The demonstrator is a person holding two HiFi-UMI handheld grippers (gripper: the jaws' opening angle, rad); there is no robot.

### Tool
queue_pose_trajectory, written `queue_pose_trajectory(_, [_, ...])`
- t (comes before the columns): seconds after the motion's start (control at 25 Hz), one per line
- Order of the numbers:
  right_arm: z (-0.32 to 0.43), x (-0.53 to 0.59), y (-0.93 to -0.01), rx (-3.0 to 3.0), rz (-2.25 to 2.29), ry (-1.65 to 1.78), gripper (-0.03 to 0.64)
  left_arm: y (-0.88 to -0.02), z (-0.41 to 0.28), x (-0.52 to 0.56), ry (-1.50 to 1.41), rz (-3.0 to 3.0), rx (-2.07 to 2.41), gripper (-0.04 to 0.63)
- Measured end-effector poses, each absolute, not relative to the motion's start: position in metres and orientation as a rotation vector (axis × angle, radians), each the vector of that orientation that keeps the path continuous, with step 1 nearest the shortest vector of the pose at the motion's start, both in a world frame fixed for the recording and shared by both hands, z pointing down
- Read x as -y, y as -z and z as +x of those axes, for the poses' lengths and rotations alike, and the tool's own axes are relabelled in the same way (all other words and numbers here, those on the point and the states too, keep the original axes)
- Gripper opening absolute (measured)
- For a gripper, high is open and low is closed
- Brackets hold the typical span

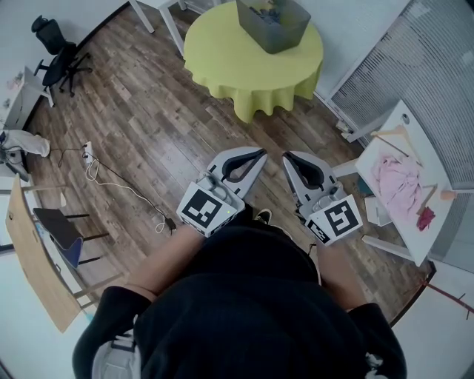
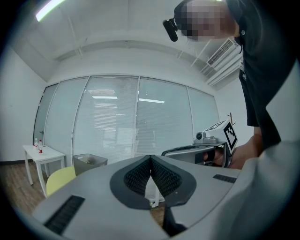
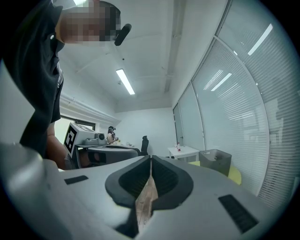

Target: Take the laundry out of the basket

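A grey laundry basket [image 1: 272,24] stands on a round table with a yellow-green cloth [image 1: 252,63], far ahead of me. Some dark laundry [image 1: 265,10] shows inside it. My left gripper [image 1: 257,155] and right gripper [image 1: 289,158] are held side by side and level over the wooden floor, well short of the table. Both are shut with nothing between the pads. In the left gripper view the closed jaws [image 2: 151,161] point toward the basket [image 2: 90,162]. The right gripper view shows its closed jaws [image 3: 150,164] and the basket [image 3: 215,161] to the right.
A white rack [image 1: 409,141] at the right carries a pink garment [image 1: 397,180] and a small red one [image 1: 426,218]. An office chair [image 1: 58,55] stands at the back left. A cable with a power strip [image 1: 95,166] lies on the floor, and a wooden board [image 1: 33,259] leans at the left.
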State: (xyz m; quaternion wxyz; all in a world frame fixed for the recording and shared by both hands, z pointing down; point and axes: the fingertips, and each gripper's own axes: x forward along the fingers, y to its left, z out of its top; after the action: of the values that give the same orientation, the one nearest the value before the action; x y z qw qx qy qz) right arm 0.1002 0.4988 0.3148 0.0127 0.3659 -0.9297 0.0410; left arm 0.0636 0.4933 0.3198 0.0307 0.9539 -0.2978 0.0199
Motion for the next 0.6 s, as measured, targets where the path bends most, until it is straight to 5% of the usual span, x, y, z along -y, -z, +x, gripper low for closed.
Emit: queue_pose_trajectory(0.6, [0.054,-0.43,-0.312,2.906,1.108,-0.142,0.028,-0.319,0.022,-0.423,-0.045,2.939,0.951,0.009])
